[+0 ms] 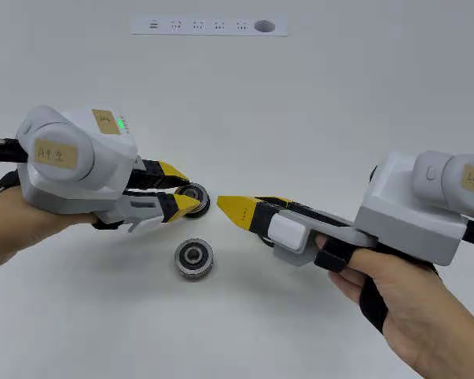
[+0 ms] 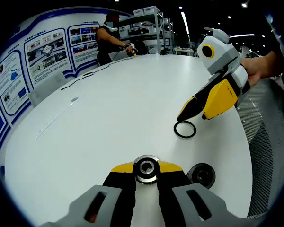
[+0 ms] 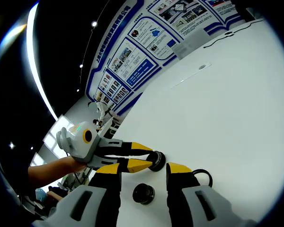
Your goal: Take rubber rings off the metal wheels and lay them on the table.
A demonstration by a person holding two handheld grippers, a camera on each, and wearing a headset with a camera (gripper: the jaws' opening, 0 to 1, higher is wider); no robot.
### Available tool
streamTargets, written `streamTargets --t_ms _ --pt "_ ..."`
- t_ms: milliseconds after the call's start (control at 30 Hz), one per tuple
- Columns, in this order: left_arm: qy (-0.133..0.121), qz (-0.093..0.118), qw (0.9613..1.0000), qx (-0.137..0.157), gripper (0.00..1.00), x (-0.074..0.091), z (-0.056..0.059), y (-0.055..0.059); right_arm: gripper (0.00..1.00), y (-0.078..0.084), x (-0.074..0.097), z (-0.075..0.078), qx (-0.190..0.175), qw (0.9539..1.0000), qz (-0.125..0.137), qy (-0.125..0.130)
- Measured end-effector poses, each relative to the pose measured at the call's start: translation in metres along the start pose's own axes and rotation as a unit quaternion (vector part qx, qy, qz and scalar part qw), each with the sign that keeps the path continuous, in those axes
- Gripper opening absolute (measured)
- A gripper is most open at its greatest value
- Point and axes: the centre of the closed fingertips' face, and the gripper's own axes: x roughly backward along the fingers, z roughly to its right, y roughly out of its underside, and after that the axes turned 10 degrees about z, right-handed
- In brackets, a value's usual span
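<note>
My left gripper (image 1: 186, 188) is shut on a metal wheel (image 1: 194, 196), held just above the white table (image 1: 300, 118). In the left gripper view this wheel (image 2: 146, 169) sits between the yellow jaws, its rim looking silver. A second wheel (image 1: 194, 258) with a black rubber band lies flat on the table in front; it is also seen as wheel (image 2: 201, 175) and wheel (image 3: 143, 193). A loose black rubber ring (image 2: 185, 129) lies on the table under my right gripper (image 2: 191, 113). My right gripper (image 1: 235, 208) points at the held wheel, jaws apart and empty (image 3: 147, 169). The ring (image 3: 202, 177) is partly behind its right finger.
A white power strip (image 1: 209, 26) is set in the table at the far side. The table's edge (image 2: 248, 156) runs close on the right in the left gripper view. A person (image 2: 109, 38) works at the far end, near wall posters (image 3: 146, 52).
</note>
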Motion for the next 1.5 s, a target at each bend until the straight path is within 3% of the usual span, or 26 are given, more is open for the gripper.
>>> streamTargets --t_ms 533,633,867,1067,1500 --pt "0.012 0.006 0.9999 -0.003 0.13 0.001 0.002 0.001 0.41 0.002 -0.013 -0.005 -0.012 0.9998 -0.002 -0.013" --pt "0.011 0.011 0.9998 0.011 0.13 0.001 0.001 0.001 0.44 0.004 -0.020 -0.007 -0.020 0.9996 -0.008 -0.018" --pt "0.014 0.012 0.9998 0.008 0.13 0.001 0.000 0.001 0.63 0.014 -0.042 -0.006 -0.019 0.9991 -0.031 -0.022" --pt "0.014 0.008 0.9998 0.009 0.13 0.000 -0.001 0.001 0.70 0.017 -0.056 -0.009 -0.004 0.9976 -0.054 -0.044" --pt "0.022 0.012 0.9997 0.007 0.13 -0.003 -0.002 0.001 0.69 0.024 -0.070 -0.009 0.023 0.9917 -0.098 -0.079"
